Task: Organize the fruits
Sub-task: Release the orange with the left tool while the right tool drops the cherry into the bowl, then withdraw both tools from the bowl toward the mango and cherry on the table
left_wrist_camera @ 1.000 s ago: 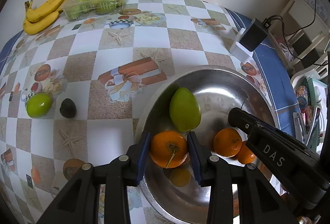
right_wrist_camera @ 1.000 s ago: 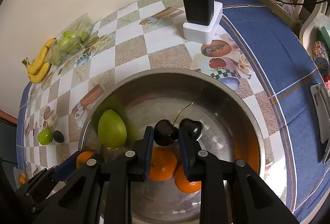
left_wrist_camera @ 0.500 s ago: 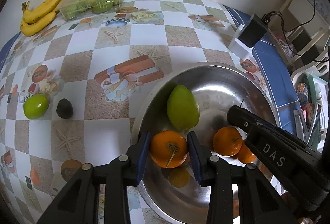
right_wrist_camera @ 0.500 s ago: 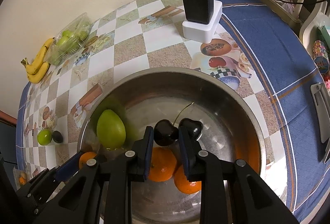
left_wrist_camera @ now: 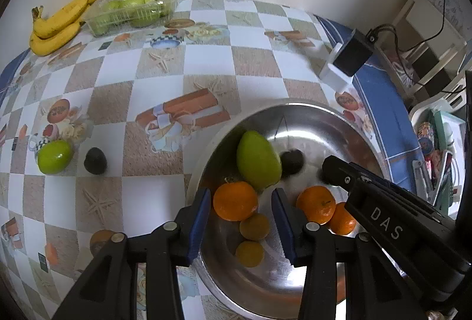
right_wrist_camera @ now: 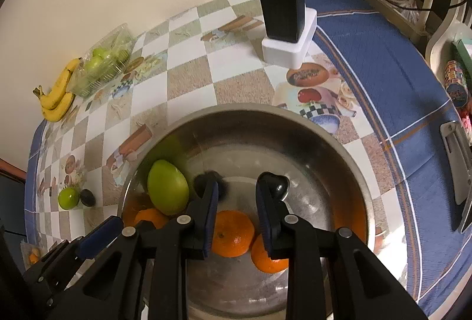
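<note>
A steel bowl holds a big green fruit and three oranges. My left gripper hangs over the bowl's left side with its jaws opening. One orange lies on the bowl floor between the pads, untouched. My right gripper is over the middle of the bowl, its pads a narrow gap apart and gripping nothing. A blurred dark avocado sits just beyond its left fingertip, beside the green fruit. Two oranges lie below it.
On the checked tablecloth left of the bowl are a green round fruit and a dark avocado. Bananas and a clear box of green fruit are at the far wall. A black charger on a white block stands behind the bowl.
The left jaws have spread and the orange has dropped from them to the bowl floor. The dark avocado has left the right gripper's pads and moved left toward the green fruit.
</note>
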`<action>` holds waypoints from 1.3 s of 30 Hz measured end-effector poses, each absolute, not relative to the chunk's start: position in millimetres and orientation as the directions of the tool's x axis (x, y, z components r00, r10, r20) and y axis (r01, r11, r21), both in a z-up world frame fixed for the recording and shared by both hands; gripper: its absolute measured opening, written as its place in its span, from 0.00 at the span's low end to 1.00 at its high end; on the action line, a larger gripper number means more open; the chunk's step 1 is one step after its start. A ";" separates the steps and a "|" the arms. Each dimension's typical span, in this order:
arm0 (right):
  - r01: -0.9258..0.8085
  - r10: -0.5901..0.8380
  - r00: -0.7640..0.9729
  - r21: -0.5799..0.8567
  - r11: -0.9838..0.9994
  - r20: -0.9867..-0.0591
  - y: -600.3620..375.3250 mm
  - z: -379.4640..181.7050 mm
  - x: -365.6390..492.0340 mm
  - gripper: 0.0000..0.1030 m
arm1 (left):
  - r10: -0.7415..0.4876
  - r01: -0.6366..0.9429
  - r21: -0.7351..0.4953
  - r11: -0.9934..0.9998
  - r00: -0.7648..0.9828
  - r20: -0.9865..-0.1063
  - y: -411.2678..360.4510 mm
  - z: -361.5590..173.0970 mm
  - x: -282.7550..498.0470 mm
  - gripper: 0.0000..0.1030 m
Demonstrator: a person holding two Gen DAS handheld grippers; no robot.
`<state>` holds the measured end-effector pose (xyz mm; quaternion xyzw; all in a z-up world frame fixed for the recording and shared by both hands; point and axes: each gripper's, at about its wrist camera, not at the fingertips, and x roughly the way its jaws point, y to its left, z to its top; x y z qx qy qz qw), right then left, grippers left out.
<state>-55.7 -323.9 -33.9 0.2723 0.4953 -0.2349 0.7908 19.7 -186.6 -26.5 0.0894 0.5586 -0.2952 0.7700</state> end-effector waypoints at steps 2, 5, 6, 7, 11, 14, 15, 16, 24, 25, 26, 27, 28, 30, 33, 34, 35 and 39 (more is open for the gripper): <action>0.640 -0.104 0.406 0.201 0.742 -0.908 -323.9 -30.1 -56.4 0.26 | -0.357 0.551 -0.190 0.812 0.212 -0.910 -184.9 -23.0 20.8 0.46; 0.638 -0.113 0.411 0.197 0.744 -0.905 -322.1 -25.2 -56.7 0.26 | -0.357 0.538 -0.188 0.822 0.230 -0.905 -180.5 -19.1 23.4 0.46; 0.636 -0.114 0.413 0.197 0.746 -0.904 -321.3 -24.0 -56.6 0.26 | -0.356 0.528 -0.188 0.828 0.235 -0.905 -177.9 -18.3 25.3 0.46; 0.635 -0.113 0.413 0.197 0.747 -0.904 -320.8 -23.6 -56.7 0.26 | -0.353 0.520 -0.188 0.833 0.240 -0.904 -176.0 -17.8 26.7 0.46; 0.632 -0.112 0.405 0.190 0.751 -0.907 -318.9 -23.9 -56.3 0.26 | -0.331 0.480 -0.172 0.860 0.268 -0.905 -166.5 -16.4 34.1 0.46; 0.630 -0.112 0.400 0.184 0.754 -0.910 -317.6 -24.9 -56.0 0.26 | -0.297 0.437 -0.148 0.887 0.296 -0.908 -157.6 -16.3 40.8 0.46; 0.630 -0.114 0.397 0.180 0.755 -0.911 -316.9 -25.1 -56.0 0.26 | -0.278 0.417 -0.133 0.899 0.309 -0.909 -153.5 -16.1 43.5 0.46; 0.629 -0.116 0.394 0.175 0.757 -0.912 -316.0 -25.2 -55.8 0.26 | -0.267 0.402 -0.126 0.907 0.318 -0.910 -150.4 -16.1 45.6 0.48; 0.605 -0.119 0.384 0.152 0.782 -0.916 -306.4 -26.5 -51.3 0.50 | -0.191 0.288 -0.090 0.953 0.345 -0.919 -124.0 -20.4 59.0 0.70; 0.602 -0.119 0.384 0.150 0.784 -0.916 -305.6 -26.5 -50.8 0.52 | -0.178 0.277 -0.081 0.957 0.347 -0.921 -121.4 -21.6 60.1 0.73; 0.600 -0.121 0.384 0.147 0.786 -0.915 -304.8 -26.5 -50.4 0.62 | -0.172 0.270 -0.076 0.960 0.348 -0.922 -120.0 -22.3 60.8 0.75; 0.598 -0.125 0.384 0.144 0.788 -0.915 -304.0 -26.5 -50.0 0.71 | -0.160 0.257 -0.070 0.964 0.351 -0.923 -117.1 -23.3 62.0 0.81; 0.597 -0.128 0.385 0.141 0.790 -0.914 -303.1 -26.5 -49.5 0.73 | -0.156 0.249 -0.068 0.966 0.354 -0.922 -114.9 -23.7 62.7 0.85; 0.593 -0.132 0.383 0.134 0.794 -0.914 -301.4 -26.6 -48.6 0.75 | -0.146 0.242 -0.059 0.968 0.359 -0.922 -112.0 -24.0 63.9 0.89; 0.587 -0.136 0.383 0.127 0.799 -0.914 -299.0 -27.3 -47.4 0.84 | -0.130 0.245 -0.037 0.969 0.373 -0.919 -109.7 -24.1 65.3 0.94; 0.585 -0.135 0.383 0.127 0.801 -0.914 -298.3 -27.6 -46.9 0.84 | -0.126 0.246 -0.032 0.969 0.376 -0.918 -108.8 -24.0 65.9 0.97; 0.583 -0.133 0.383 0.127 0.802 -0.914 -297.5 -28.0 -46.4 0.84 | -0.124 0.247 -0.029 0.969 0.379 -0.917 -108.3 -23.5 66.4 0.98; 0.577 -0.141 0.384 0.118 0.808 -0.912 -292.9 -28.4 -44.2 0.94 | -0.124 0.245 -0.029 0.969 0.386 -0.914 -102.8 -22.7 70.1 1.00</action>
